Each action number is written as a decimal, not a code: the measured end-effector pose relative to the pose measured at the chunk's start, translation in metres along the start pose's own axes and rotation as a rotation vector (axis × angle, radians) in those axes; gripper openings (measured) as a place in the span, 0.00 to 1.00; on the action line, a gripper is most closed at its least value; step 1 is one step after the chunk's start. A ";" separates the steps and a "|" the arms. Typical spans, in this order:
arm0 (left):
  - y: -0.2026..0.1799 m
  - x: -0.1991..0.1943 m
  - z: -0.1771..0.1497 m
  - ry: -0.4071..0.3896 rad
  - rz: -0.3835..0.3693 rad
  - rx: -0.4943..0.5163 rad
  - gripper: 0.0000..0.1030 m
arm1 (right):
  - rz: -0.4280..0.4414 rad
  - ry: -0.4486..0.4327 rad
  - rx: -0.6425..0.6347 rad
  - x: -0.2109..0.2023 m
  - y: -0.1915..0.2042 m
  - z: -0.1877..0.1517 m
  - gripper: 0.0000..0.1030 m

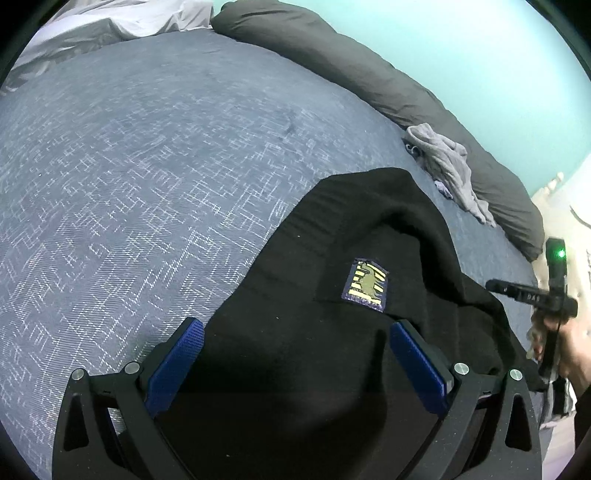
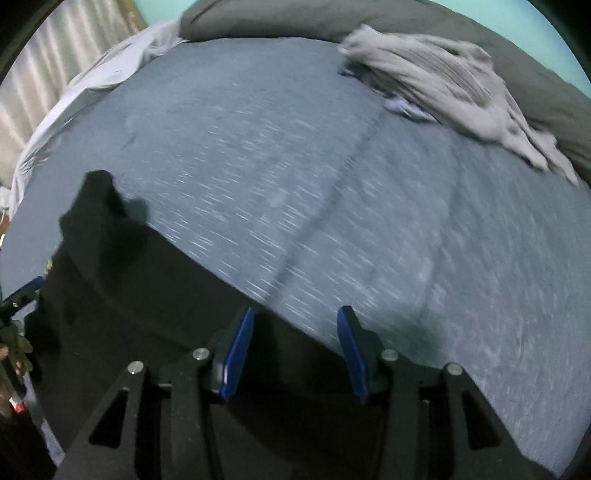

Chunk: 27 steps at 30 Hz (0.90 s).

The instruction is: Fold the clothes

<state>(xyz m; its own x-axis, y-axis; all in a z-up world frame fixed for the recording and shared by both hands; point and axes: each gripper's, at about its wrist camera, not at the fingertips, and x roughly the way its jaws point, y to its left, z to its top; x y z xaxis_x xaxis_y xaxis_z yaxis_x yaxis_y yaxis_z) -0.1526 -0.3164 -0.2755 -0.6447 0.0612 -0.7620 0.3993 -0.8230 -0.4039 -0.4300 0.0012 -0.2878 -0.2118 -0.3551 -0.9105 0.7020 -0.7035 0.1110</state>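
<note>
A black garment (image 1: 295,280) with a purple and yellow patch (image 1: 367,284) lies spread on the blue-grey patterned bed (image 1: 147,166). My left gripper (image 1: 297,326) hovers over it near the patch, open wide, with nothing pinched between its blue pads. My right gripper (image 2: 296,313) is open above the far edge of the black garment (image 2: 129,295), its pads apart and bare; this view is blurred. At the right edge of the left wrist view a hand (image 1: 570,350) holds the right gripper's body (image 1: 554,295). One blue finger (image 2: 27,290) of the left gripper shows at the left edge of the right wrist view.
A crumpled light grey garment (image 1: 447,166) (image 2: 443,85) lies at the far right of the bed against a long dark grey duvet roll (image 1: 369,66) (image 2: 546,92). White bedding (image 1: 110,22) is bunched at the far left. A turquoise wall stands behind.
</note>
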 end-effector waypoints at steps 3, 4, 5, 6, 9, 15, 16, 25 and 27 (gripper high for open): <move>-0.002 0.002 0.000 0.003 0.008 0.006 1.00 | 0.048 -0.001 -0.014 0.002 -0.006 -0.010 0.47; -0.003 0.003 0.000 0.005 0.010 0.008 1.00 | 0.055 0.004 -0.027 0.003 -0.005 -0.012 0.47; -0.003 0.004 0.000 0.006 0.011 0.010 1.00 | 0.060 0.009 -0.042 0.005 -0.004 -0.013 0.45; -0.004 0.005 0.000 0.008 0.012 0.012 1.00 | 0.066 0.014 -0.057 0.006 -0.002 -0.015 0.41; -0.007 0.007 -0.001 0.013 0.013 0.020 1.00 | 0.074 0.016 -0.089 0.007 0.001 -0.019 0.12; -0.007 0.007 -0.001 0.012 0.018 0.021 1.00 | -0.017 -0.154 -0.049 -0.024 -0.010 -0.008 0.03; -0.007 0.007 -0.001 0.011 0.019 0.020 1.00 | -0.039 -0.169 -0.030 -0.027 -0.013 -0.003 0.03; -0.009 0.009 -0.002 0.016 0.028 0.030 1.00 | -0.154 -0.075 0.071 0.012 -0.022 0.018 0.03; -0.009 0.010 -0.002 0.019 0.028 0.028 1.00 | -0.174 -0.059 0.088 0.018 -0.025 0.016 0.04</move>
<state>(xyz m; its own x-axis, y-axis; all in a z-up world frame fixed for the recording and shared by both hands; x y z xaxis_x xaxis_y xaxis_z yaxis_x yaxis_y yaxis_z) -0.1611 -0.3074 -0.2805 -0.6208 0.0484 -0.7825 0.3987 -0.8399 -0.3682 -0.4625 0.0024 -0.3006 -0.3656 -0.2569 -0.8946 0.5896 -0.8076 -0.0090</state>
